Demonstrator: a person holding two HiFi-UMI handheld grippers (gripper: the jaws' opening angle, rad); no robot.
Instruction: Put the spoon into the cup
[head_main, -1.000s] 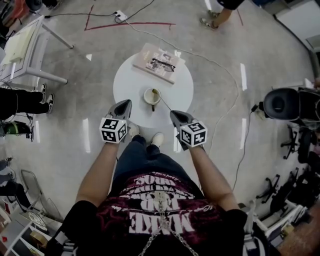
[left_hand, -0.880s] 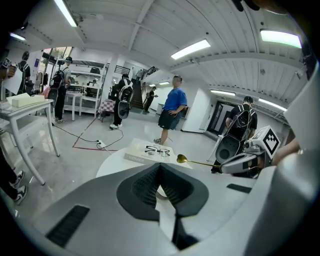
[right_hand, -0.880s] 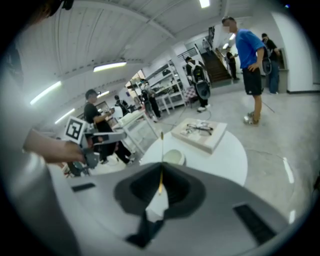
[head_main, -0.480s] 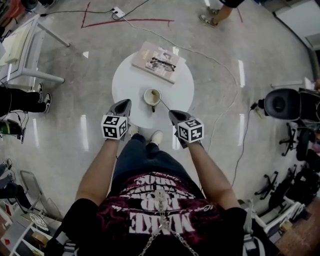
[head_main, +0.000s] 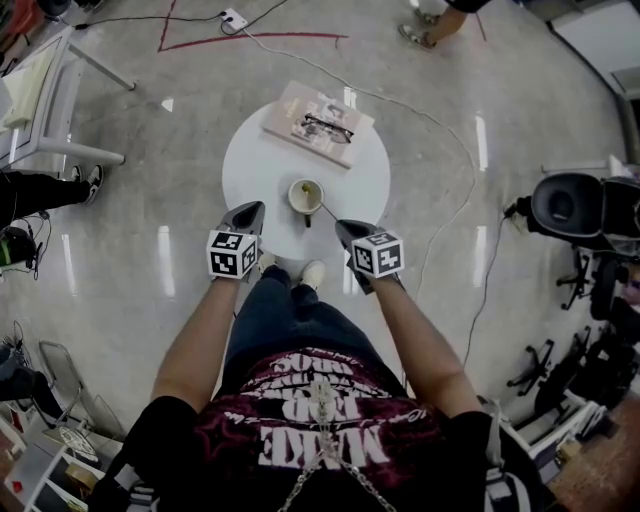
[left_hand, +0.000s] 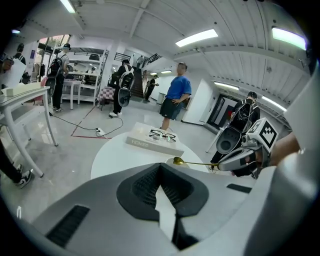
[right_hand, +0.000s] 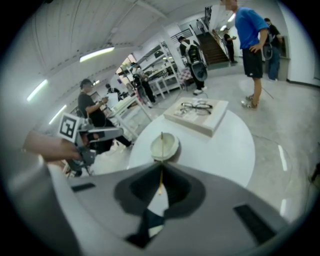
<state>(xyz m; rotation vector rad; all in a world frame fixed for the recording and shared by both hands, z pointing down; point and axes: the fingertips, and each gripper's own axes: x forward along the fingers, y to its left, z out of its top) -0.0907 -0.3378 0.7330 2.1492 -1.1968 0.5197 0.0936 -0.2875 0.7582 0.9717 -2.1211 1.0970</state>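
A cream cup (head_main: 304, 196) stands near the front of the round white table (head_main: 360, 170). My right gripper (head_main: 341, 227) is shut on the handle end of a thin gold spoon (head_main: 326, 209). The spoon slants up-left, and its bowl lies over the cup's mouth. In the right gripper view the handle (right_hand: 161, 150) runs from the shut jaws (right_hand: 161, 169) across the cup (right_hand: 166, 146). The left gripper view shows the gold bowl (left_hand: 178, 161) just past my own jaws. My left gripper (head_main: 251, 209) hangs left of the cup, shut (left_hand: 160, 166) and empty.
A pale book (head_main: 300, 118) with black glasses (head_main: 328, 126) on it lies at the table's far side. A cable (head_main: 440, 130) trails over the floor. A white desk (head_main: 40, 100) stands at the left and black chairs (head_main: 570, 205) at the right. People stand around.
Both grippers have sunk a little toward the table. The spoon has stayed in the right jaws, its bowl coming lower at the cup.
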